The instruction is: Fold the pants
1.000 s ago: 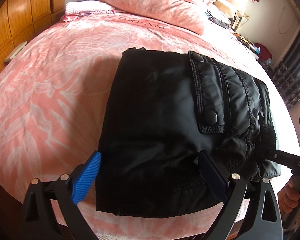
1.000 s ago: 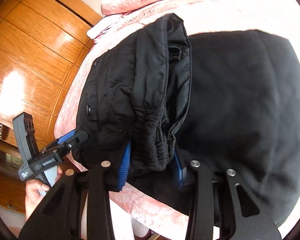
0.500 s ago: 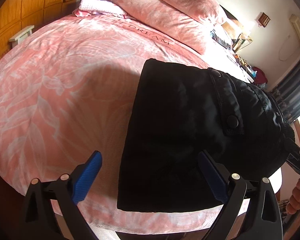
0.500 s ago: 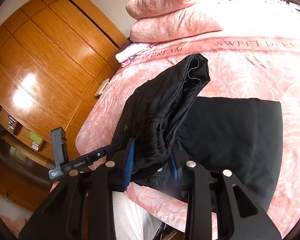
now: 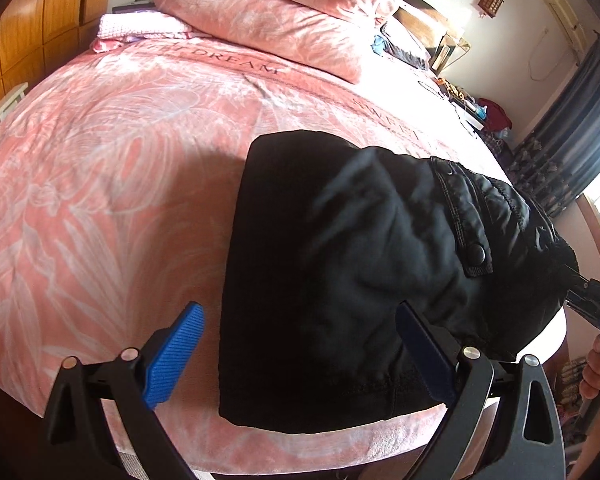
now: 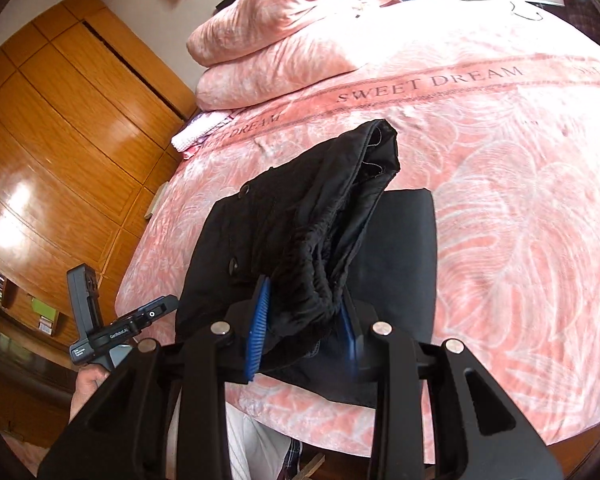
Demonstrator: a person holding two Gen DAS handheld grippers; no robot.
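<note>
A: Where do we have the pants (image 5: 340, 280)?

B: On the bed (image 5: 100, 168), at its near edge, well short of the pillows (image 5: 284, 20). The lower layer lies flat on the pink cover, and the upper part, with the elastic waistband (image 6: 312, 276), is raised off it.

A: What is raising it?

B: Our right gripper (image 6: 304, 320). Its blue pads (image 6: 258, 320) are pinched on the bunched waistband, standing narrow, with black cloth filling the space between them. From there the fabric rises in a ridge toward the pillows, and its open end shows a seam and pale stitching.

A: And our left gripper (image 5: 300, 352)?

B: Its jaws stand wide apart. One blue pad is over bare pink cover, just beside the pants' side edge; the other is over the black fabric. We see nothing pressed between them, so it holds nothing. From the right wrist view we see it just off the bed's near edge, beside the pants, in our left hand (image 6: 88, 384).

A: Anything else on the pants?

B: A flap pocket (image 5: 468, 224) with two snap buttons, on the side toward the right gripper. The cloth around it is blurred in the left wrist view.

A: And around the bed?

B: A wooden wardrobe (image 6: 60, 152) runs along the side away from the curtain (image 5: 572, 128). A folded pale towel (image 5: 140, 26) lies beside the pillows, on the wardrobe side.
</note>
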